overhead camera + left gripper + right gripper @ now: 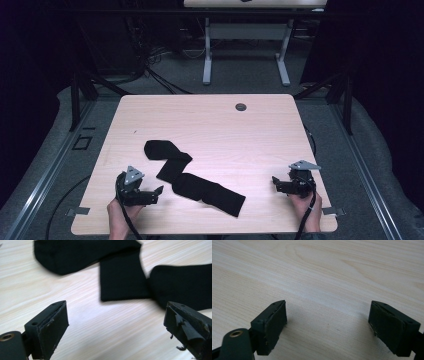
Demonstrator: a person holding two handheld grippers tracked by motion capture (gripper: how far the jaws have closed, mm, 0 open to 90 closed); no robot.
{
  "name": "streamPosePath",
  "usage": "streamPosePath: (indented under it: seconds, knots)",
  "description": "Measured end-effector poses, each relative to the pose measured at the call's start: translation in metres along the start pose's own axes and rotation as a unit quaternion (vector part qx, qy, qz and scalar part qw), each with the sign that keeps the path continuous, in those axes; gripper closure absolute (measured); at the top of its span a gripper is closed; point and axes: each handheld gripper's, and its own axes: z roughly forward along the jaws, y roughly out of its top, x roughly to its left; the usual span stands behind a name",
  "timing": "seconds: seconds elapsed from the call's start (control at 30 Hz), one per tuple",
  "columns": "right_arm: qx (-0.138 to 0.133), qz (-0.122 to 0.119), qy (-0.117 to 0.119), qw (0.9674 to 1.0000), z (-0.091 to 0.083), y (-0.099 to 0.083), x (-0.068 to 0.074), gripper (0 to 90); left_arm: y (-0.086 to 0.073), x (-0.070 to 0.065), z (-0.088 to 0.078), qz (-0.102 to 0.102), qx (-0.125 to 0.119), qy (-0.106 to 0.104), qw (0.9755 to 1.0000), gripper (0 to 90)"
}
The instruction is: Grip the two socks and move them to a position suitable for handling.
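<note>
The left tool (156, 193) sits near the front left corner of the table (210, 120). A hand (120, 217) holds it from below. Its jaws are wide apart and hold nothing. It points to the right, at the socks.

There are two black socks, and they lie flat in the middle of the table. The first sock (167, 159) is on the left and farther back. It is bent: its rounded end points to the back left, and its straight open end points to the front. The second sock (210, 193) is longer in shape. It runs in a slant from the middle down to the front right. Its straight end is the one nearest the front edge. The two socks touch where they meet. In the left gripper view, the first sock (120, 277) and the second sock (185, 282) lie just past the open jaws.

The right tool (276, 184) is near the front right corner, well apart from the socks. Another hand (309, 210) holds it. Its jaws are wide apart too, with bare wood between them.
</note>
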Motion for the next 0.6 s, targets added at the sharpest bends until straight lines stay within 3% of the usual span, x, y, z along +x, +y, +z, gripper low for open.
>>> streamPosePath:
  seconds: [0.3,0.6]
  knots:
    - [0.0,-0.001,0.001,1.0,0.0,0.0,0.0,14.6,-0.017,0.014,0.013,-0.004,0.01,0.024,0.9997,3.3]
    - [-0.001,0.001,0.001,1.0,0.0,0.0,0.0,14.6,-0.021,0.018,0.018,-0.006,0.015,0.025,0.9996,2.7]
